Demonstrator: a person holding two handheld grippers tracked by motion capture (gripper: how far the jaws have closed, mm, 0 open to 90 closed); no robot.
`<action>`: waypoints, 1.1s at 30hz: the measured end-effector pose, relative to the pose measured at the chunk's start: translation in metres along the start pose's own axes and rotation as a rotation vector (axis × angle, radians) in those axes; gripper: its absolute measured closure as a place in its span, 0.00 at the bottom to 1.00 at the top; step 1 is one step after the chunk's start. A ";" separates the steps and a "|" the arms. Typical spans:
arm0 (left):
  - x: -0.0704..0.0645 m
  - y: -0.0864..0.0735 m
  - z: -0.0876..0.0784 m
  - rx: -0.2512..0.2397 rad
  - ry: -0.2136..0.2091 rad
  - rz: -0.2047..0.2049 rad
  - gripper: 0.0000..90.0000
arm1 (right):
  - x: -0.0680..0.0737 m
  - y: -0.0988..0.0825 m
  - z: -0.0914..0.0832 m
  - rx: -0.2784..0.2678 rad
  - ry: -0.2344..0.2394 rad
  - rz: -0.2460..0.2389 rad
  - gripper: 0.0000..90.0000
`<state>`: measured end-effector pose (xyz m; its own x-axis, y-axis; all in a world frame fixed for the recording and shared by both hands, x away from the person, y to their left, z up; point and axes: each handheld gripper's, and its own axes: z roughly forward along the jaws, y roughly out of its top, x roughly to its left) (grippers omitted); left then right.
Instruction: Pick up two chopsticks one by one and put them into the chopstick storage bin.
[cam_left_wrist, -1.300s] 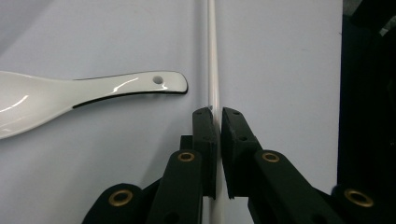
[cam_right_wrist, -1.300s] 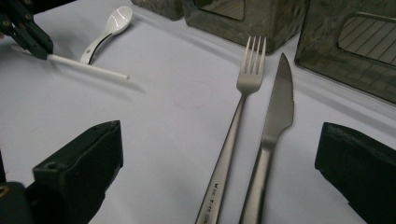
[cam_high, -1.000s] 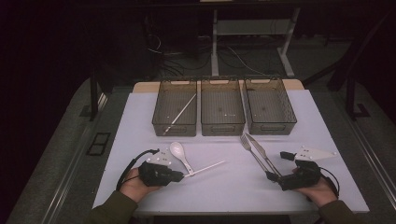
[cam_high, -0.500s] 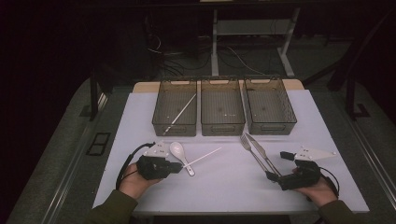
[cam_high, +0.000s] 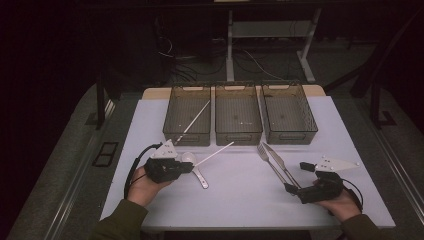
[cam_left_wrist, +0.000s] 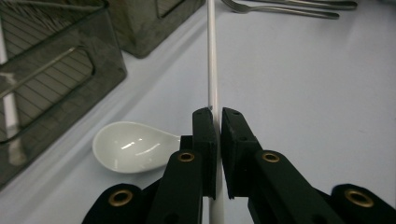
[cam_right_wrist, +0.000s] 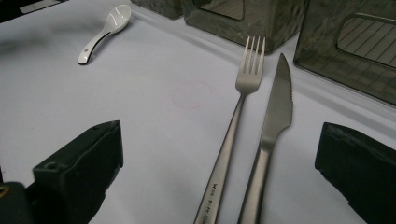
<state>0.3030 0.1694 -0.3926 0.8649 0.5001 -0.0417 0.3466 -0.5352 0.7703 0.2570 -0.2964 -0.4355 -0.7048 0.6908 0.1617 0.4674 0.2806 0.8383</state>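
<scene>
- Left gripper (cam_left_wrist: 218, 122): jaws clenched on a white chopstick (cam_left_wrist: 212, 60), which extends straight ahead.
- Right gripper (cam_right_wrist: 219, 172): jaws spread wide; fork (cam_right_wrist: 233, 121) and knife (cam_right_wrist: 273, 121) lie between them.

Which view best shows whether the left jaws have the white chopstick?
The left gripper view: the jaws stand closed on the white chopstick, close up. The high view shows it small, sticking out of the left gripper. The right gripper view doesn't help.

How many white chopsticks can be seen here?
2. One chopstick lies slanted in the left bin. The other chopstick is on the table beside the spoon, clamped in the left gripper.
</scene>
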 end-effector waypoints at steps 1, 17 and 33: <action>0.001 0.001 0.000 -0.008 0.006 -0.001 0.93 | 0.000 0.000 0.000 0.000 -0.001 0.000 0.01; 0.019 0.033 0.000 -0.108 0.082 -0.032 0.93 | 0.000 0.000 -0.001 -0.003 -0.003 0.005 0.01; 0.053 0.068 0.003 -0.154 0.148 -0.074 0.93 | 0.000 0.000 -0.002 -0.003 -0.002 0.014 0.01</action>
<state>0.3732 0.1572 -0.3449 0.7725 0.6347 -0.0166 0.3376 -0.3884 0.8574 0.2559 -0.2975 -0.4346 -0.6973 0.6958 0.1724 0.4753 0.2688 0.8377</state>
